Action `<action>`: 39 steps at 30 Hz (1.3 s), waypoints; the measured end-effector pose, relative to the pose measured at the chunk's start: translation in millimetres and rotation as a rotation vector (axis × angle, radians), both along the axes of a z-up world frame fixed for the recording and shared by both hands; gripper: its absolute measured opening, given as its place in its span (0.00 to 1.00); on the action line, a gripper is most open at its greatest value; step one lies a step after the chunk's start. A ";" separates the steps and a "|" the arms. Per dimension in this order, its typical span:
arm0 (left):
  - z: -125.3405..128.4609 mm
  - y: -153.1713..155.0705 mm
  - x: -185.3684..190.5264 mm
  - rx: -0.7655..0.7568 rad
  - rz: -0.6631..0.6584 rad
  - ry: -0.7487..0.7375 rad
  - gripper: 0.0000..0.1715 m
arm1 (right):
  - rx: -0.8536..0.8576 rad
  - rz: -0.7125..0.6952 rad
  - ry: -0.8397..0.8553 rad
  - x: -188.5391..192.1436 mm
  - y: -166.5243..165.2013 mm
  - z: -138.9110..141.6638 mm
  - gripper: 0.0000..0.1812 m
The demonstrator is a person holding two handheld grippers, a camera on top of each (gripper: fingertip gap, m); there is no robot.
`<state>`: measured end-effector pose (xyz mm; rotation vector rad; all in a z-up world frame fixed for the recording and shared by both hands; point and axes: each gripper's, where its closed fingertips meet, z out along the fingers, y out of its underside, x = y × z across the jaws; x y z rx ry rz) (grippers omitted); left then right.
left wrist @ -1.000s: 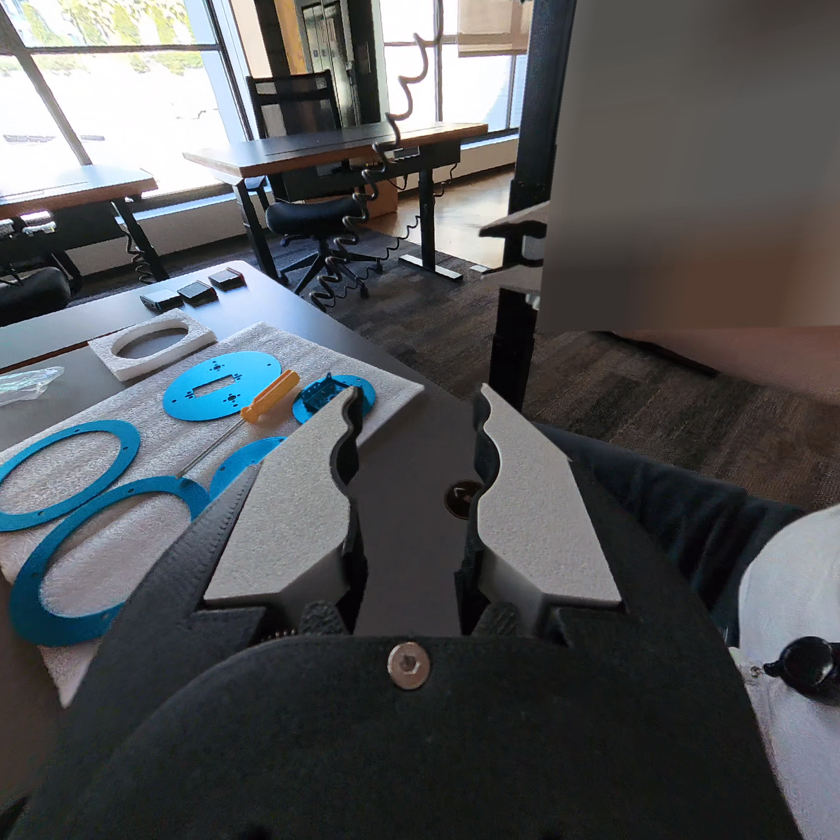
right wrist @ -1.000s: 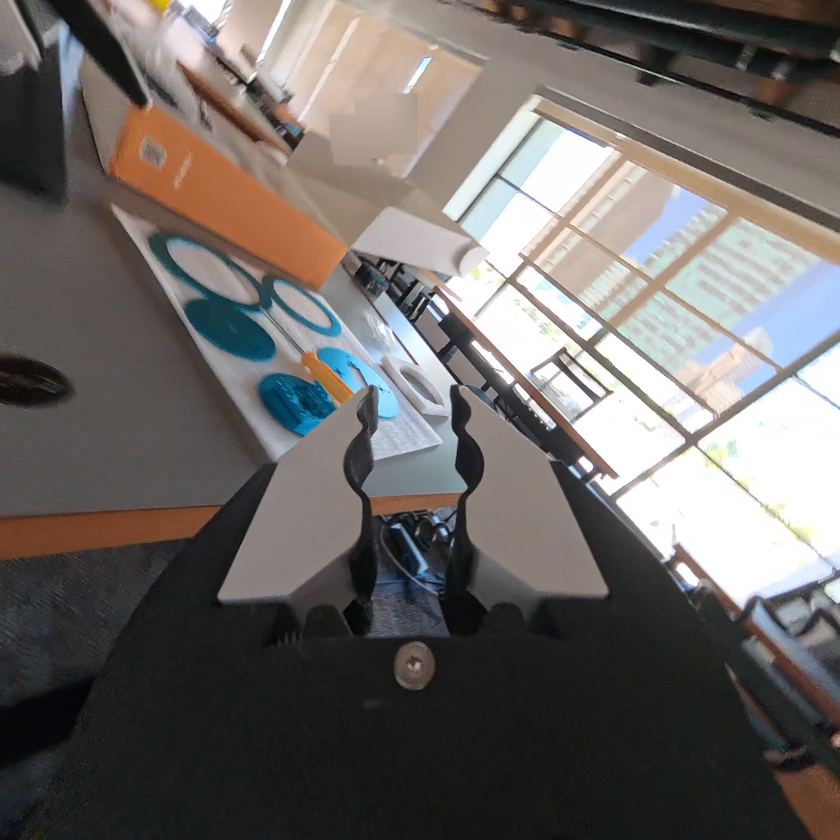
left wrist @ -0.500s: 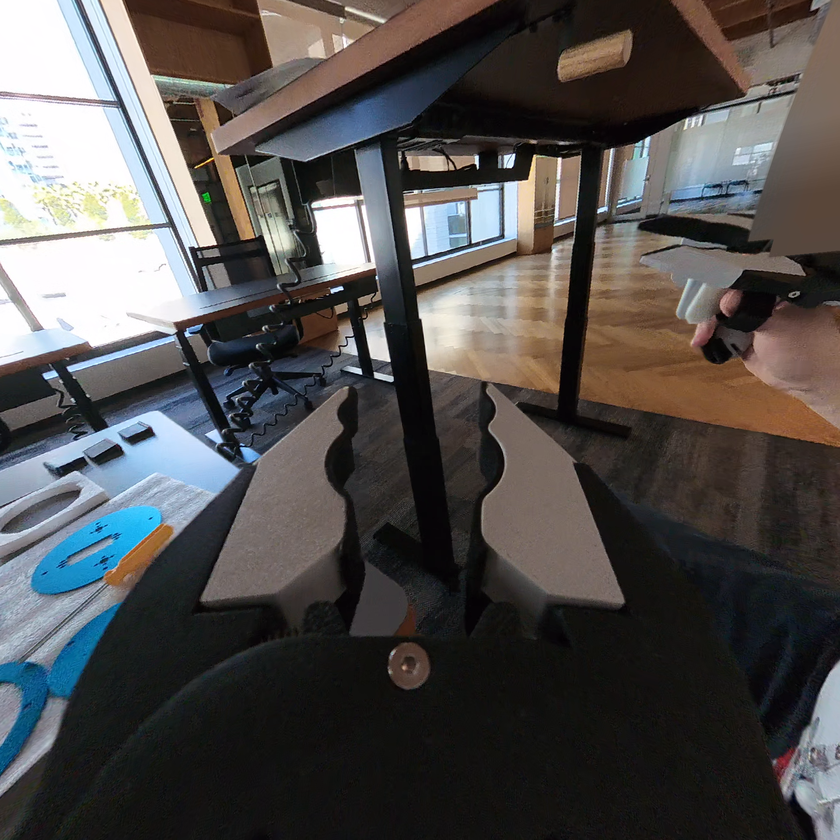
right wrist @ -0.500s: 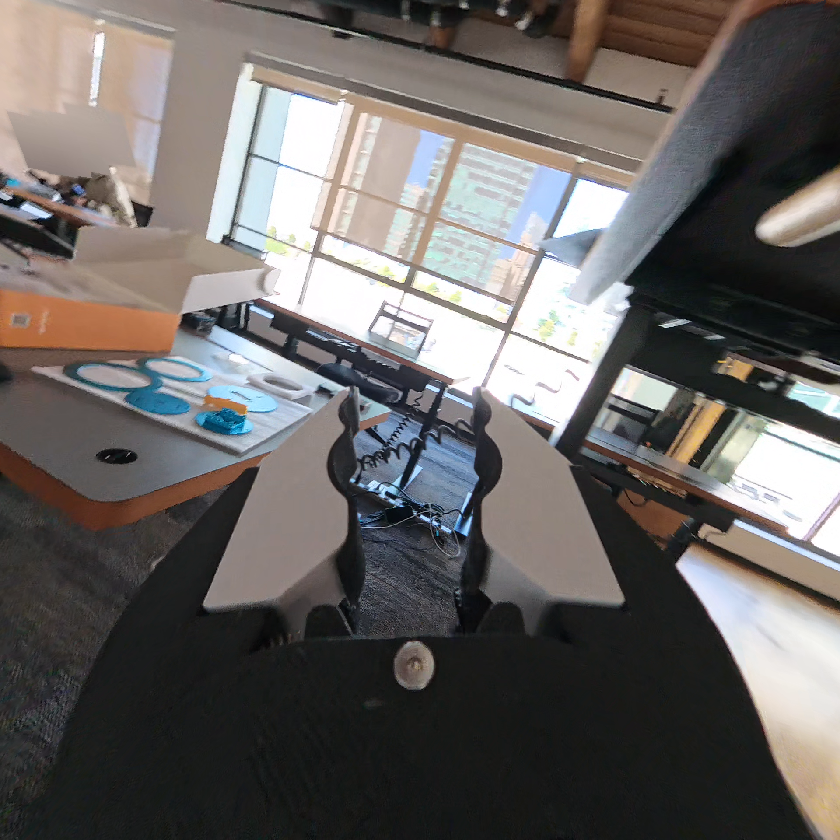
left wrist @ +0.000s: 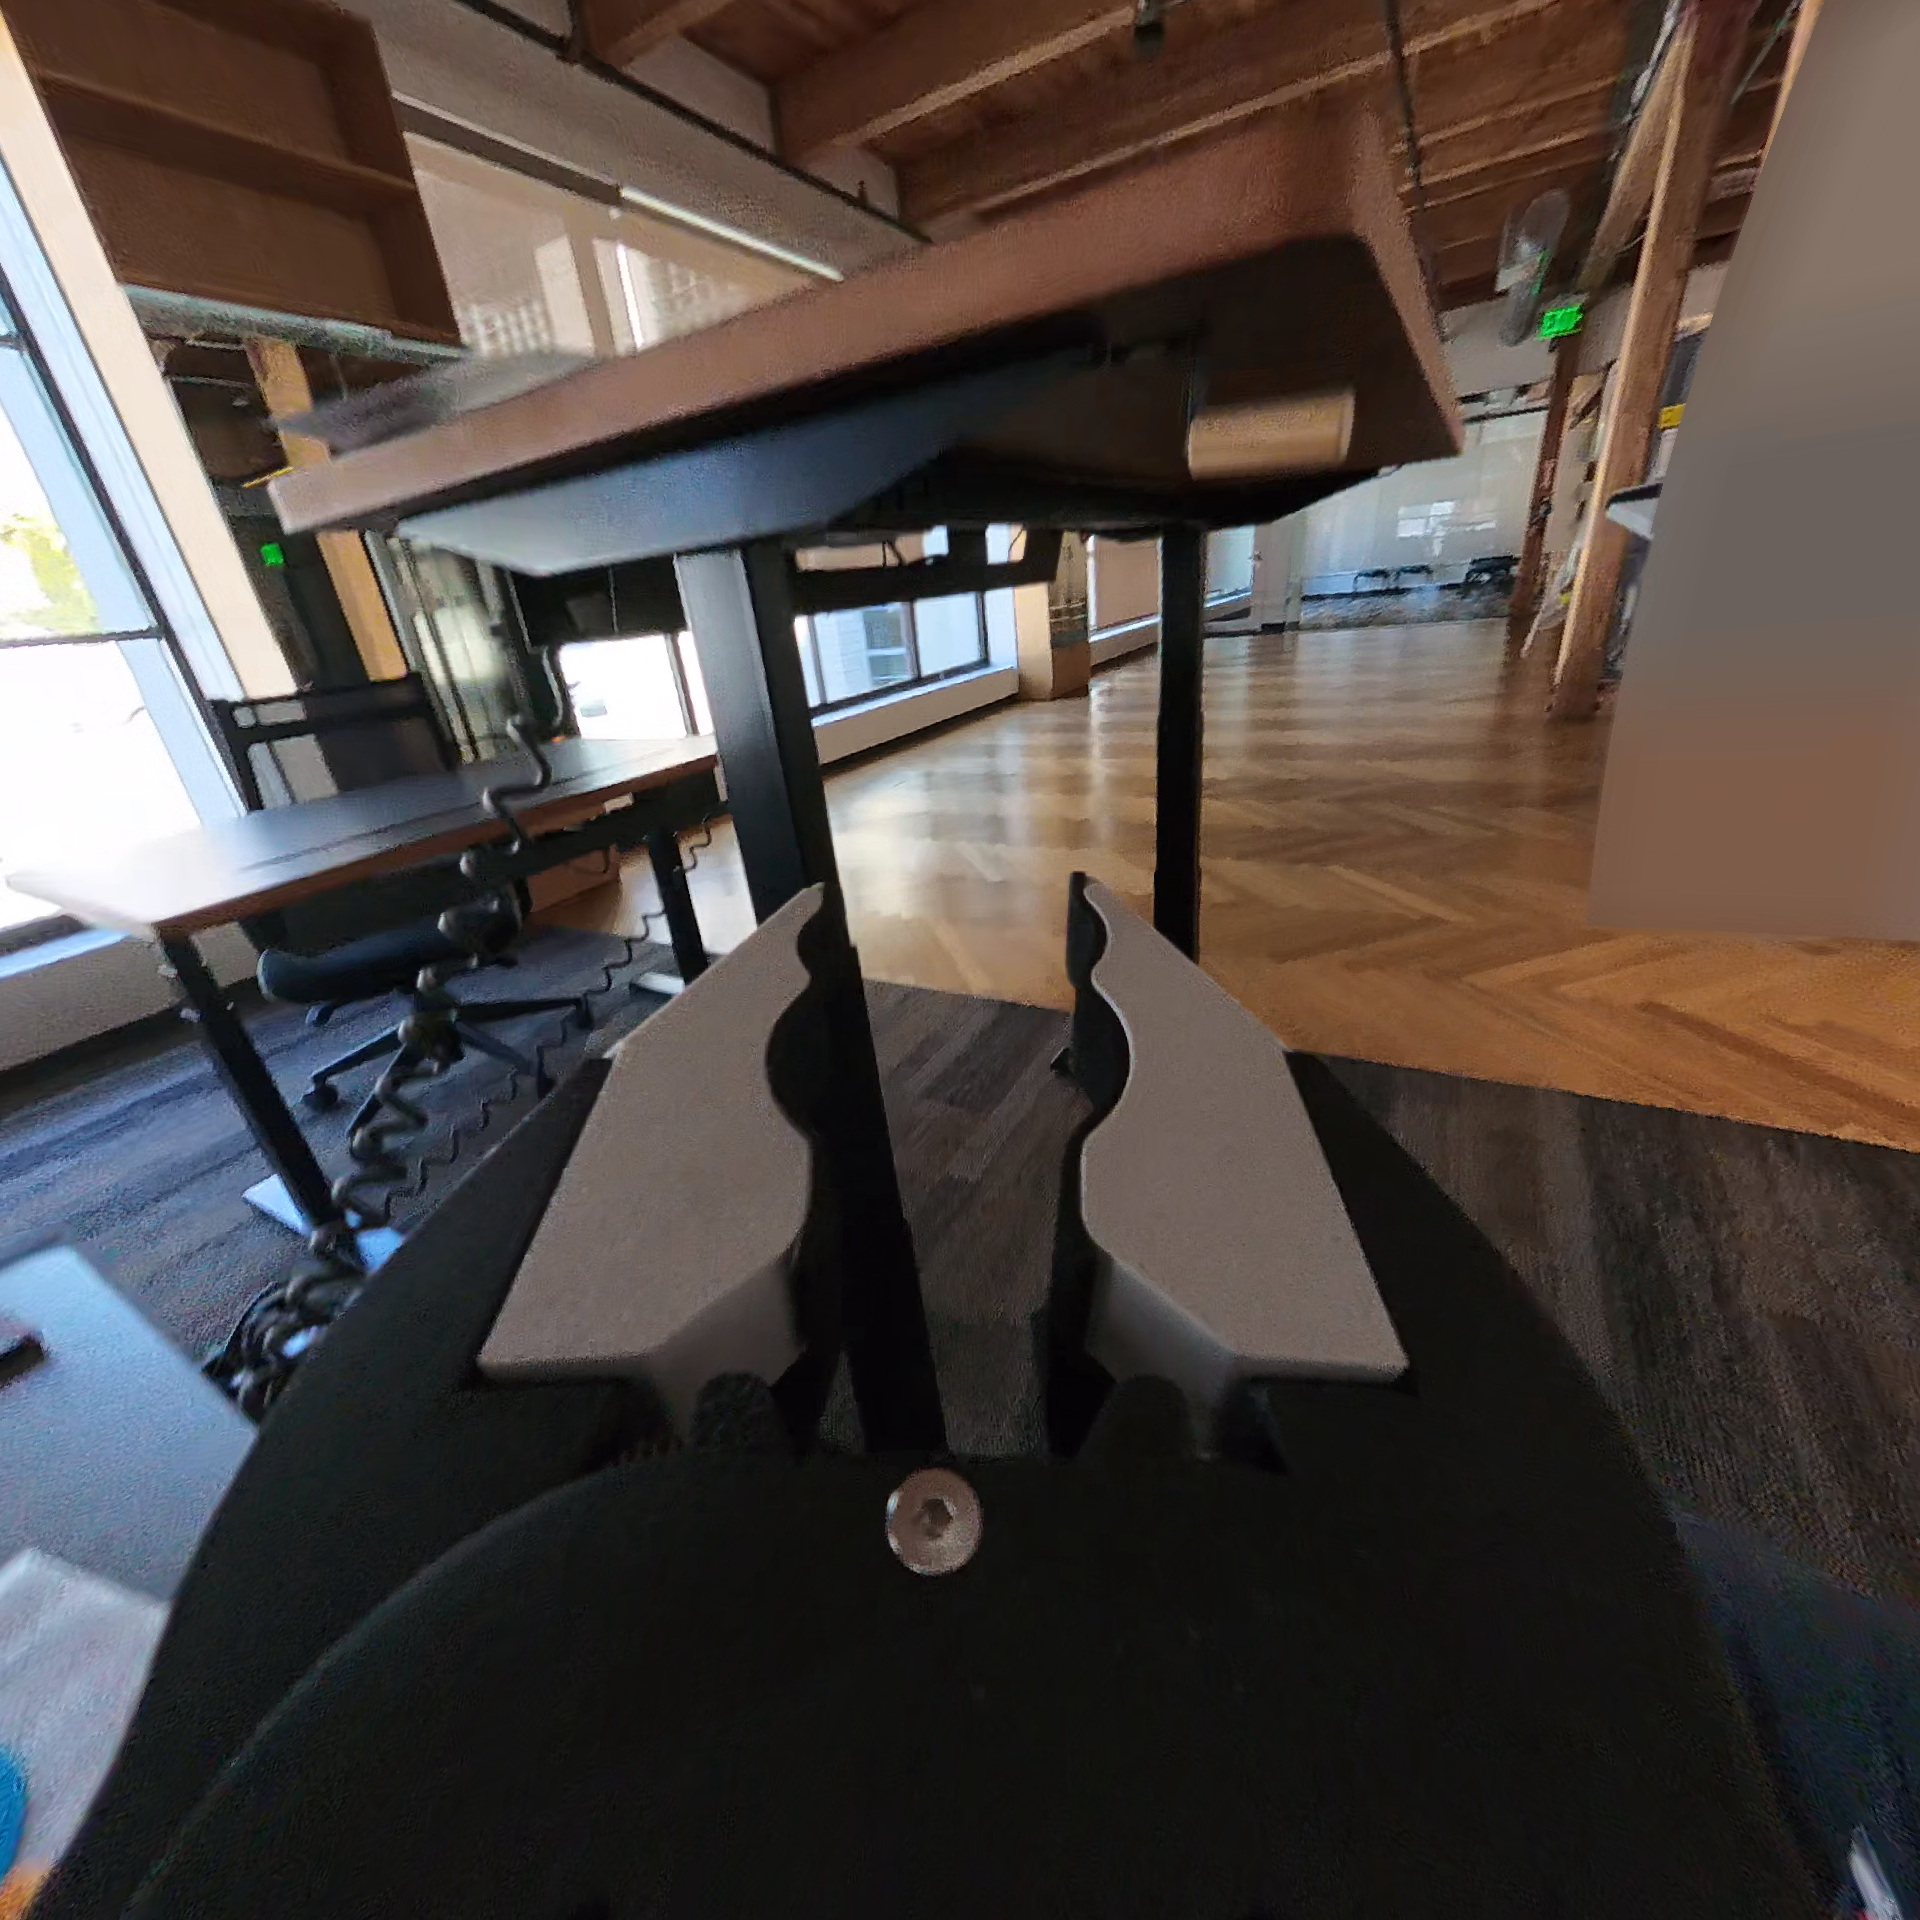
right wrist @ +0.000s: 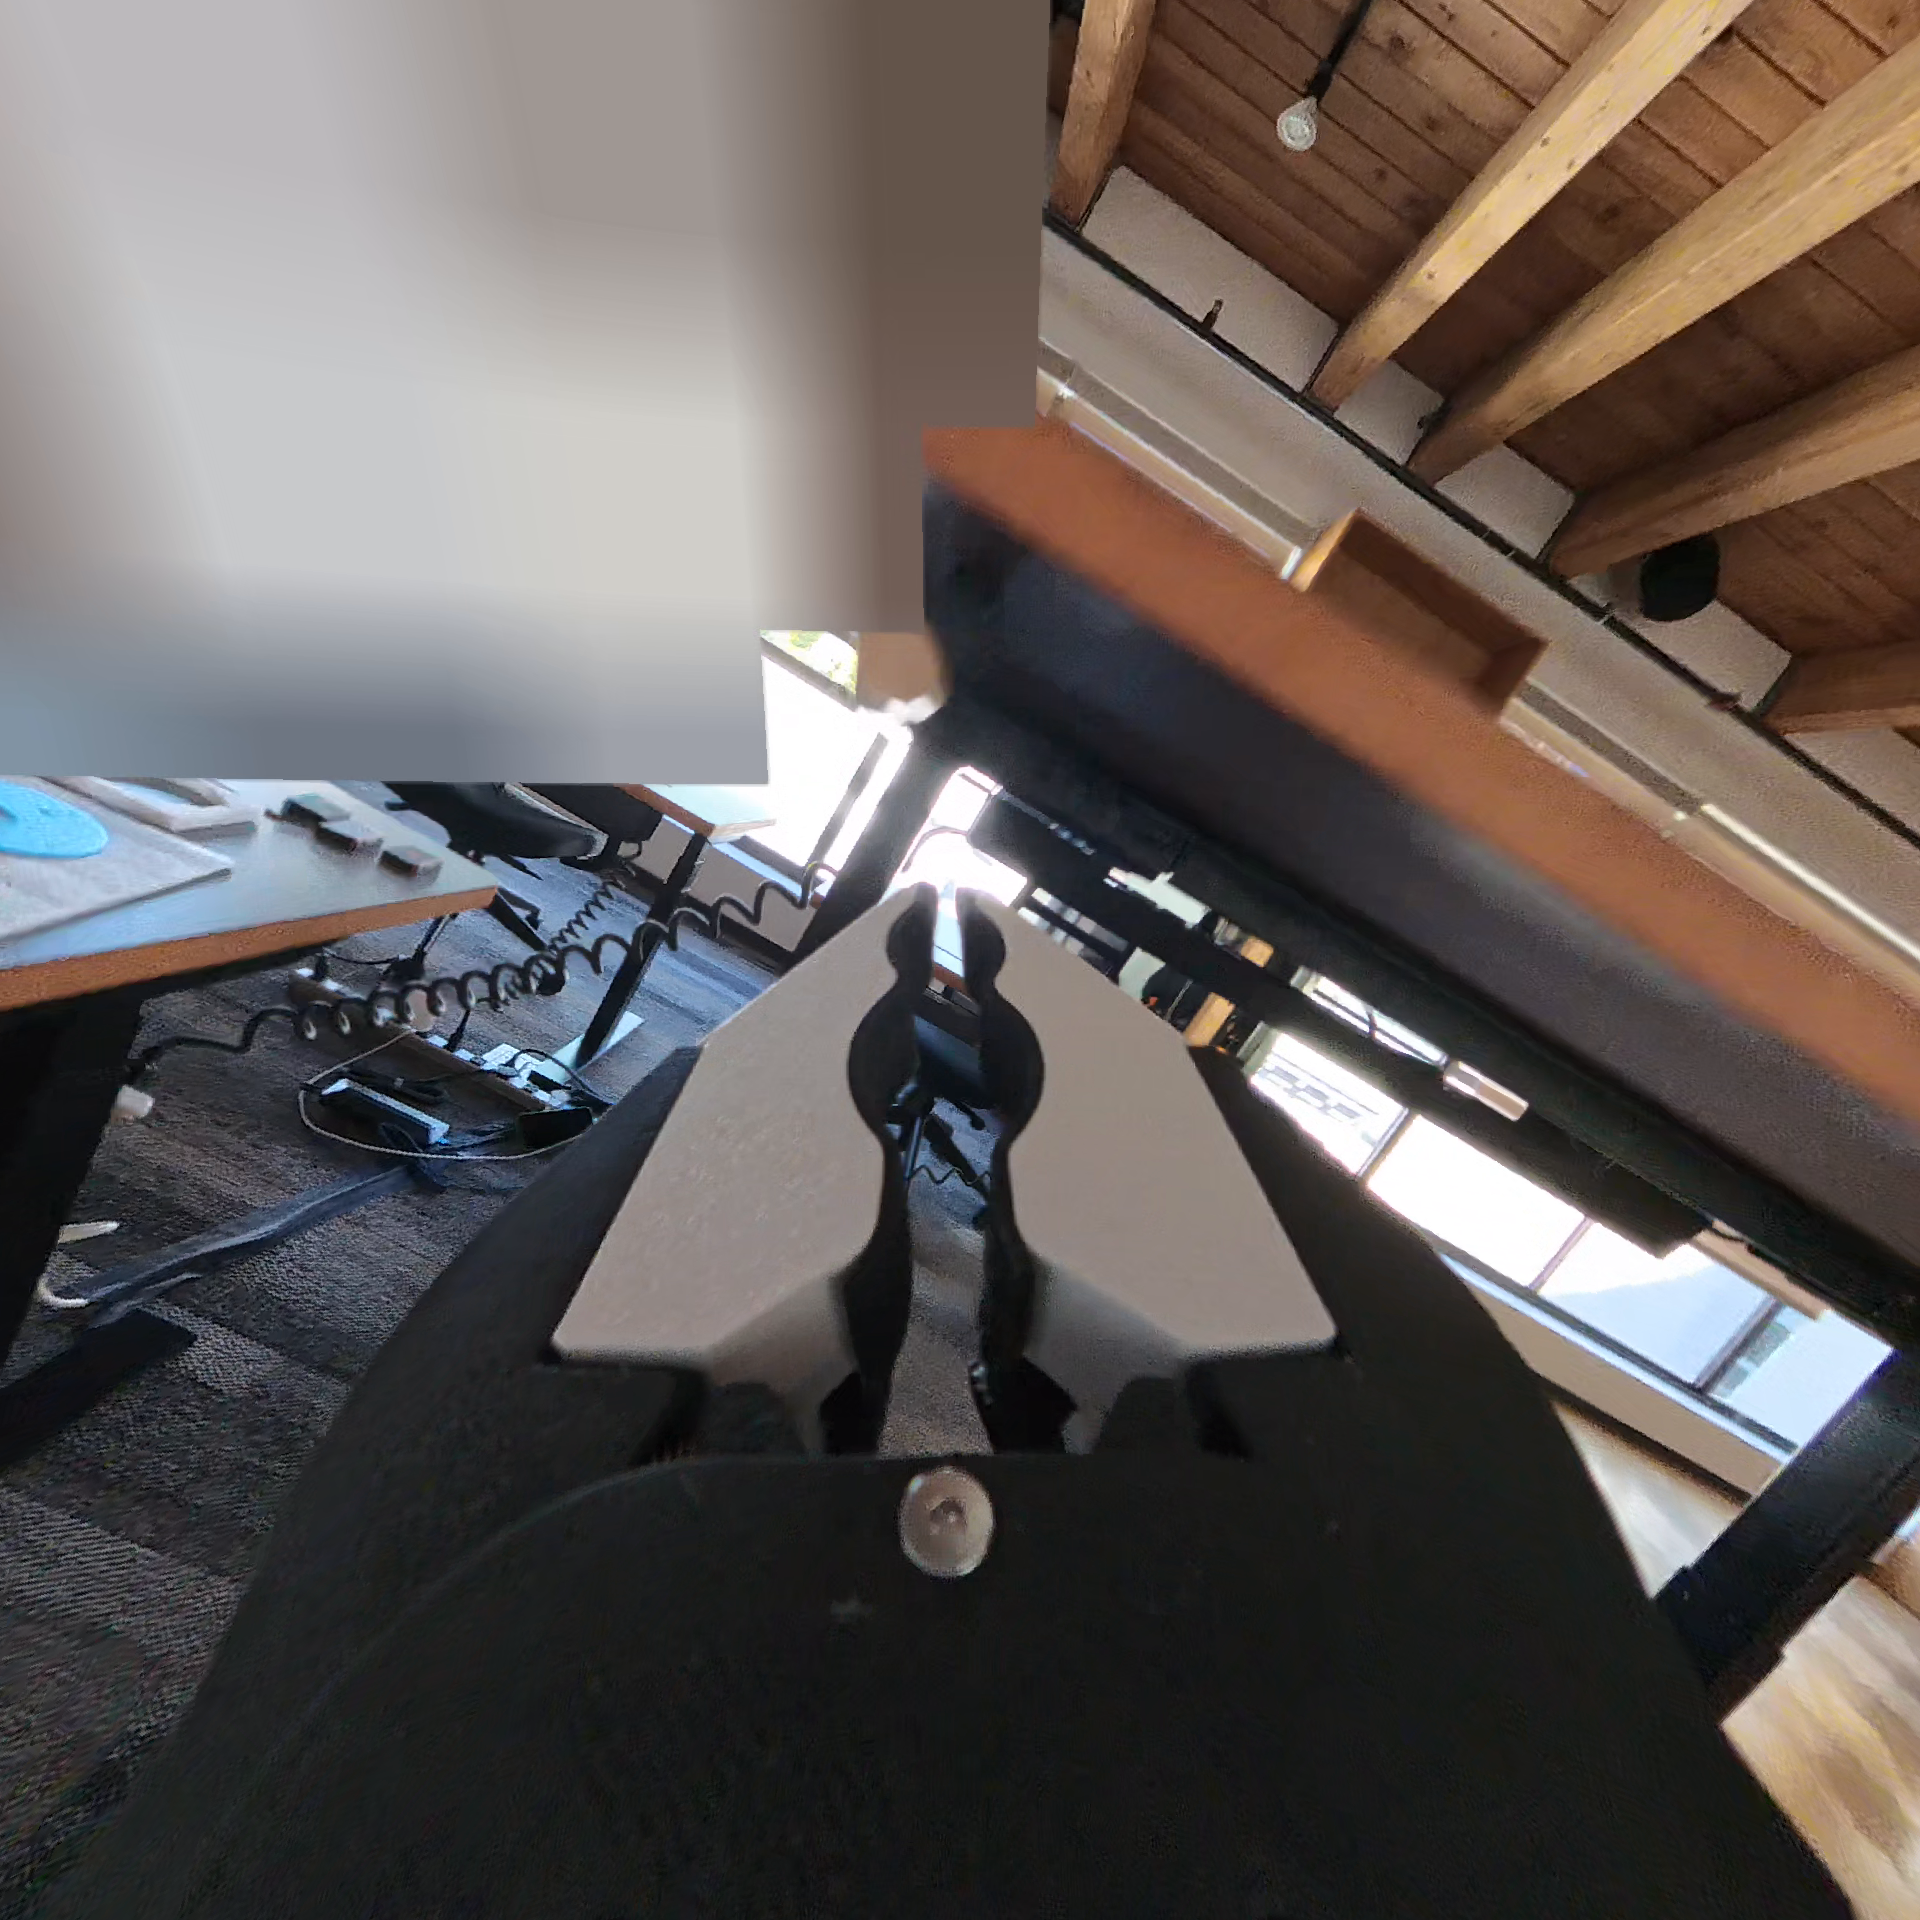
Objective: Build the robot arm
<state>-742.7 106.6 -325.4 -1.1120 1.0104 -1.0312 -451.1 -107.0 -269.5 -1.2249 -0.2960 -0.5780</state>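
Observation:
My left gripper (left wrist: 945,902) is open and empty, held in the air. It points at the black leg (left wrist: 774,790) of a raised wooden desk (left wrist: 883,353), with nothing between its fingers. Only a grey corner of the work table (left wrist: 99,1382) shows at the lower left of the left wrist view. My right gripper (right wrist: 943,910) is shut with nothing in it, tilted up under the raised desk's edge (right wrist: 1403,717). In the right wrist view, the work table (right wrist: 270,925) lies far left, with a white mat (right wrist: 94,883), a blue disc (right wrist: 42,831) and small black blocks (right wrist: 343,831).
A coiled black cable (right wrist: 520,977) hangs from the desk to a power strip (right wrist: 395,1107) on the carpet. Another desk (left wrist: 364,842) and a black stool (left wrist: 405,966) stand to the left. Wood floor (left wrist: 1403,831) stretches beyond the carpet. My hands' fingertips stand some 35 centimeters from each other.
Both grippers have swung up and away from the work table with its blue parts. The right gripper's jaws have closed from open. The left gripper has stayed open.

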 end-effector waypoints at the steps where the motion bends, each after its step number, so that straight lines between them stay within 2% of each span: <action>1: 31.7 0.8 14.3 0.022 -0.053 -0.011 0.24 | -0.030 0.025 0.026 9.4 -0.9 29.9 0.00; 4: 131.1 -18.9 54.8 0.061 -0.295 -0.047 0.26 | -0.145 0.160 0.169 28.5 0.1 111.3 0.00; 6: 187.2 -25.0 78.3 0.038 -0.391 -0.092 0.26 | -0.208 0.141 0.195 54.7 4.9 150.9 0.00; 8: 231.3 -26.2 101.2 -0.004 -0.441 -0.115 0.27 | -0.326 0.106 0.180 80.0 13.0 176.9 0.00; 10: 261.6 -28.6 124.9 -0.054 -0.467 -0.069 0.27 | -0.465 0.072 0.191 104.6 18.2 195.4 0.00; 14: 304.0 -43.7 158.6 -0.142 -0.476 0.068 0.27 | -0.715 0.139 0.216 134.4 18.0 215.6 0.00; 18: 342.3 -62.5 170.0 -0.217 -0.447 0.088 0.26 | -0.791 0.152 0.279 180.4 43.0 228.5 0.02; 22: 364.0 -66.0 177.0 -0.229 -0.392 0.122 0.26 | -1.045 0.241 0.404 199.6 85.0 191.9 0.07; 28: 371.8 -51.5 182.4 -0.172 -0.353 0.183 0.26 | -1.273 0.197 0.203 234.8 153.9 148.7 0.08; 31: 361.1 -33.2 184.0 -0.153 -0.365 0.212 0.27 | -1.461 0.190 0.042 244.7 166.7 129.8 0.11; 33: 353.4 -18.1 185.1 -0.145 -0.406 0.219 0.27 | -1.528 0.178 -0.045 249.4 176.8 123.9 0.11; 39: 339.3 47.1 185.5 -0.184 -0.528 0.222 0.27 | -1.662 0.153 -0.063 252.7 192.1 110.7 0.10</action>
